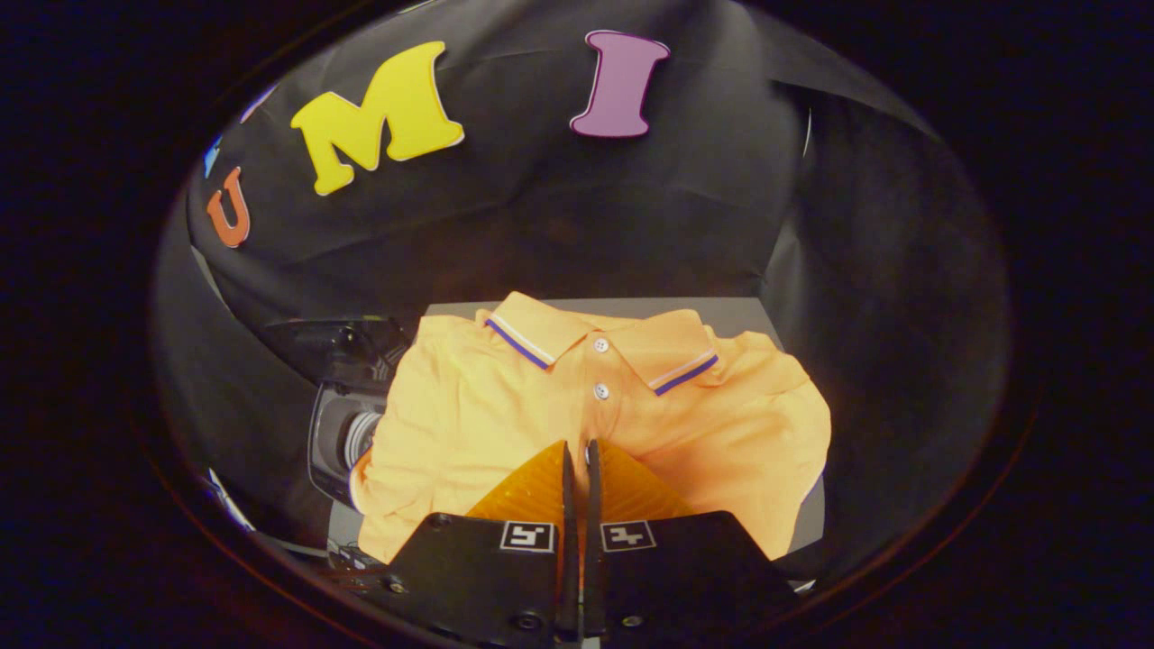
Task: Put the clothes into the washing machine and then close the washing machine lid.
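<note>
Just ahead of the gripper (579,451) (fingers nearly together, holding nothing) lies the shirt (505,406); it may snag beside the washing machine (347,433) at left.

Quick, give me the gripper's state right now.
Gripper: shut, its fingers nearly touching, over the orange polo shirt. Whether any cloth is pinched between them cannot be told.

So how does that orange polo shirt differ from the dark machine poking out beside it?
The polo shirt is bright orange and soft, spread flat on the grey table; the washing machine is dark, hard and rounded, sitting lower beside the table. The shirt lies just beyond the hand-held gripper, whose fingers are nearly closed on nothing; the machine sits off to one side, partly covered by the shirt.
</note>
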The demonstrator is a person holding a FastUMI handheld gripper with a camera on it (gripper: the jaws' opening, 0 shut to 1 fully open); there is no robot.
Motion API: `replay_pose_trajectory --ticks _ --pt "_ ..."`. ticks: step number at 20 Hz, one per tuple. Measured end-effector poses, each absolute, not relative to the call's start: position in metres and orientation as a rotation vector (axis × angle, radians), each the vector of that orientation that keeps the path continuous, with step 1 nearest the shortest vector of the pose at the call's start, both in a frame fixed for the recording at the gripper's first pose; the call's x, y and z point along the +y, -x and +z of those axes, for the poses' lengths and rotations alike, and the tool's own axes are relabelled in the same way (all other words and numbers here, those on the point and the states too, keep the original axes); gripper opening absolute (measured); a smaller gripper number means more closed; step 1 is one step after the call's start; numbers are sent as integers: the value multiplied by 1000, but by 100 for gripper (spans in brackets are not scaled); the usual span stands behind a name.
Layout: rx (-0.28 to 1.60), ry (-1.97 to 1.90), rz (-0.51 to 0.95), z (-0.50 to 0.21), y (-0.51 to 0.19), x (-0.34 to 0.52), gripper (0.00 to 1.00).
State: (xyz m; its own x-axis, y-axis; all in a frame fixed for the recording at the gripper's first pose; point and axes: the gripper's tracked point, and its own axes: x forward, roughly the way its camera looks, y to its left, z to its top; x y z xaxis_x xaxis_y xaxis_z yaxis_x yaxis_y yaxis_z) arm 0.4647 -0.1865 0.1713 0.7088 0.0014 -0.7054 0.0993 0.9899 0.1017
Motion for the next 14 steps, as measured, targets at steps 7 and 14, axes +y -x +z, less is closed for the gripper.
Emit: replay_pose_trajectory --ticks 7,14 --pt "742 -131 -30 214 -466 -153 6" --pt "723 -108 25 240 -471 -104 6"
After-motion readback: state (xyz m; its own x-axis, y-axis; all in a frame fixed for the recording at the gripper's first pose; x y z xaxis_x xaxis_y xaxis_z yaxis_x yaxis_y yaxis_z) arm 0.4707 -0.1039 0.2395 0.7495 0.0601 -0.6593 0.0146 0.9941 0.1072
